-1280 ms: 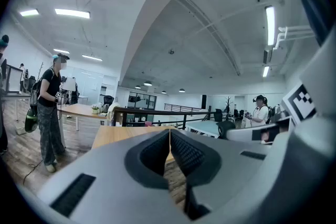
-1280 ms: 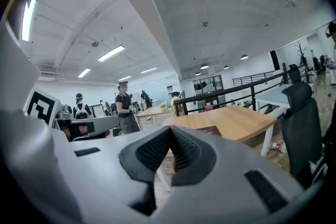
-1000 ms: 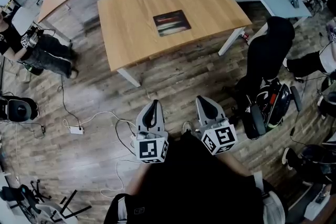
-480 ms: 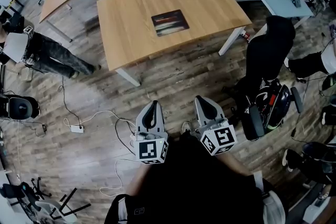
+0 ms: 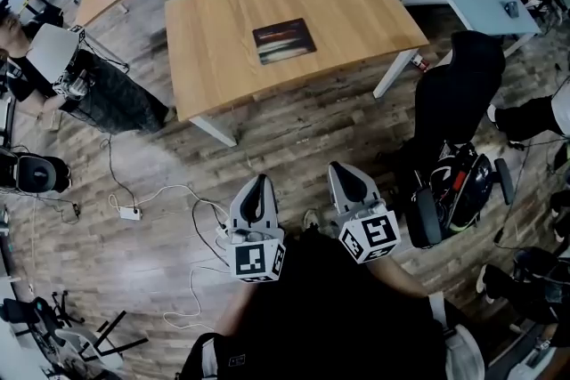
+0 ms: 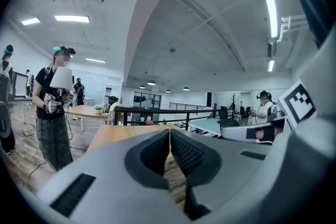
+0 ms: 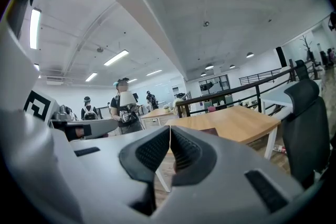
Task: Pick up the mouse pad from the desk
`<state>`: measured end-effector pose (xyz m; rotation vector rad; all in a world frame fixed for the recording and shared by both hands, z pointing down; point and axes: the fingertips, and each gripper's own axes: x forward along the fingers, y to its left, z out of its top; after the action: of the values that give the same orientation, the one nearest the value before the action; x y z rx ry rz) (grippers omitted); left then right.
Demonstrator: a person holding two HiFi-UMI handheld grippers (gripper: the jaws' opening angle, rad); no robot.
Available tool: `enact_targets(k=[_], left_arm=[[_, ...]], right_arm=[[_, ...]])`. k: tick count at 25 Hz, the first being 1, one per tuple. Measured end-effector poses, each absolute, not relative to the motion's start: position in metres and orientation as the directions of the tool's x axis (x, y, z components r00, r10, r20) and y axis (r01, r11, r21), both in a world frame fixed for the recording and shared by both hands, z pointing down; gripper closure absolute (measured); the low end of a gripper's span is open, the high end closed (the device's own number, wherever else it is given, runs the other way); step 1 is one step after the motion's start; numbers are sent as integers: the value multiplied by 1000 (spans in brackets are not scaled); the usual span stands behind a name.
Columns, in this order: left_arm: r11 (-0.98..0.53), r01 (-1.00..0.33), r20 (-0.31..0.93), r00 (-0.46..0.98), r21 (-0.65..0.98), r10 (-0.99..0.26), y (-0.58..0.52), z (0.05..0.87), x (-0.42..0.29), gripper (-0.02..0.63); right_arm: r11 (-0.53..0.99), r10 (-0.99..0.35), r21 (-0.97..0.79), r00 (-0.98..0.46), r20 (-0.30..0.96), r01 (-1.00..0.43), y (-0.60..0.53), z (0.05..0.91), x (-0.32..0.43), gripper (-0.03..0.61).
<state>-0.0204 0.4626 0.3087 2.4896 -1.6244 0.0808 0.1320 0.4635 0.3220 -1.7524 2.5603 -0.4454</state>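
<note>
A dark, square mouse pad (image 5: 284, 41) lies flat near the middle of a light wooden desk (image 5: 214, 22) in the head view. From the right gripper view it shows as a thin dark strip (image 7: 209, 131) on the desk top (image 7: 241, 123). My left gripper (image 5: 258, 184) and right gripper (image 5: 344, 171) hang side by side over the wood floor, well short of the desk, both pointing towards it. Each has its jaws pressed together with nothing between them. In the left gripper view the desk (image 6: 113, 134) sits just beyond the shut jaws (image 6: 170, 131).
A person (image 5: 62, 71) stands left of the desk. A black office chair (image 5: 454, 93) stands by the desk's right corner, with bags and gear (image 5: 454, 191) on the floor beside it. White cables and a power strip (image 5: 130, 214) lie on the floor to my left. Further desks stand behind.
Both grippers have drifted a little towards the desk, still shut. The person at the left has walked closer to the desk.
</note>
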Motion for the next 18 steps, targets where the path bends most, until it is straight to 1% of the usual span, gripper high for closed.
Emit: enact_targets(k=[5,10,18], left_arm=[[-370,-923,169,383,108,-908,466,320,-10,589],[-373,-920,184,390,122,-902,455,329,-1,589],[-396,-907,193,418,141,-888,392,342,-5,589]], right_arm=[[349,-908,-243,-391,151,-905,458,327,147,548],[351,-904,-245,-395,163,-904,446,332,150,548],[339,-905,-243,-385,179,-909,390,340,137,548]])
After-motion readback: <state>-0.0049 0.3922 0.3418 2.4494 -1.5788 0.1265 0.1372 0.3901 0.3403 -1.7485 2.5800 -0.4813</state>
